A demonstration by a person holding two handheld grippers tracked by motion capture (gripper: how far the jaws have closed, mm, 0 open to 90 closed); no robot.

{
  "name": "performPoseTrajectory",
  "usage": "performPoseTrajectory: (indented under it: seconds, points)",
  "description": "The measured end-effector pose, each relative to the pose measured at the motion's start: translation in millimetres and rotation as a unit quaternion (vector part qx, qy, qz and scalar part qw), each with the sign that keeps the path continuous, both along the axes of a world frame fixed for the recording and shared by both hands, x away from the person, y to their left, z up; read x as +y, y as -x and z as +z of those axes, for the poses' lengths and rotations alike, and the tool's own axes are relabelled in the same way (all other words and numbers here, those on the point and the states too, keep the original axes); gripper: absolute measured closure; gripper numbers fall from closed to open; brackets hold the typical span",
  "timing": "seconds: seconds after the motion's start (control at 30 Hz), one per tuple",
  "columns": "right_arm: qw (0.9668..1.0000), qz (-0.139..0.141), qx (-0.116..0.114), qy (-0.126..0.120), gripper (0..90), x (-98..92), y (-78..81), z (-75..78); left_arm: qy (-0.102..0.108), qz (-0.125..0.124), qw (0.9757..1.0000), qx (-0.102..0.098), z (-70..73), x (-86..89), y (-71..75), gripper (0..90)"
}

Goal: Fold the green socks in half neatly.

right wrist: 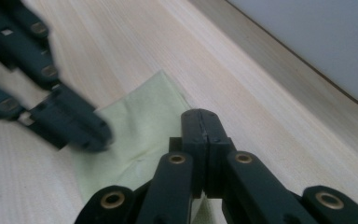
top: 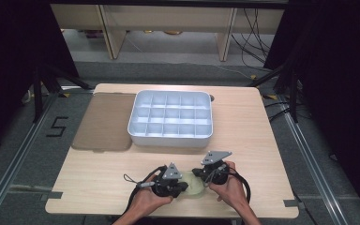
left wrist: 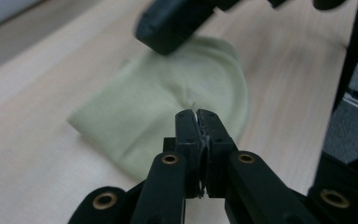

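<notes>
Left gripper (left wrist: 197, 113): jaws closed flat together, tips down on the pale green cloth (left wrist: 168, 112), apparently pinching a bit of fabric or thread at the very tip. Can't confirm a real grip; it could be just pressing.
Right gripper (right wrist: 204, 114): jaws also fully closed, nothing visibly between them, tips hovering at or just over the cloth's near edge. Contact not clear.

Cloth location: directly under and ahead of both jaw sets, lying mostly flat on the surface (top: 98, 183) with one rounded fold. In the high view it sits between the two grippers (top: 178, 185) and (top: 209, 174), at the front edge near the person's hands (top: 229, 192).

Further out: the white divided tray (top: 171, 119) is well beyond the jaws, with all compartments looking bare. A brown mat (top: 105, 122) lies just beside it on the left.

Risks from here, my read:
- Left pinch is thin. Any lift or pull likely slips the fabric out, since too little material is caught.
- Right jaws closed means no grab possible without reopening. Opening while pressed down could shove or bunch the cloth.
- Two tips close together: one pulling while the other pins may drag the cloth off the front edge.
- Gripper bodies nearly meet, so collision is possible if either swings inward.
</notes>
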State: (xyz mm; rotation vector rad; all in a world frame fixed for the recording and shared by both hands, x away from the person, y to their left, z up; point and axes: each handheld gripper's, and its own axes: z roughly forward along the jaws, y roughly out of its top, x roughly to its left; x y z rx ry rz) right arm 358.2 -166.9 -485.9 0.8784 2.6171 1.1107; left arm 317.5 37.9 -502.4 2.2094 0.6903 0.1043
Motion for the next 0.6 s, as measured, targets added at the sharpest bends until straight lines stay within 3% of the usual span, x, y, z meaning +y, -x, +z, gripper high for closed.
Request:
performPoseTrajectory:
  seconds: [0.07,0.1,0.17,0.2,0.23,0.33,0.37,0.6]
  points:
    - [1.0,0.003,-0.004,0.008,90.0,0.5,-3.2,-4.1,-0.006,-0.002,1.0,0.003,-2.6,0.5,2.7,87.1]
    - [0.9999,0.004,0.004,0.014,90.0,-0.1,-3.2,-4.1,-0.015,-0.006,0.9998,-0.007,-3.9,1.0,2.2,87.2]
    - [0.9998,0.005,-0.003,0.018,90.0,-0.4,-4.1,-7.6,-0.004,0.002,1.0,-0.002,-5.8,0.2,2.9,87.4]
    - [0.9998,0.003,-0.002,0.019,90.0,-0.3,-4.2,-8.3,-0.014,-0.006,0.9999,-0.006,-4.9,1.4,2.2,87.5]
    - [0.9998,-0.004,0.009,0.018,90.0,0.3,-2.6,-7.7,-0.011,0.001,0.9999,-0.006,-5.6,0.9,3.2,87.5]
    - [0.9997,0.0,0.003,0.025,90.0,-1.3,-3.3,-7.9,-0.015,0.005,0.9999,-0.008,-5.2,3.7,2.0,87.3]
    - [0.9997,-0.003,0.009,0.022,90.0,-0.8,-1.8,-7.7,-0.016,0.004,0.9998,-0.013,-4.4,5.4,0.6,87.2]
    - [0.9999,0.007,-0.01,0.01,90.0,-3.2,2.4,1.0,-0.008,0.01,0.9998,-0.015,0.1,14.0,-4.5,86.8]
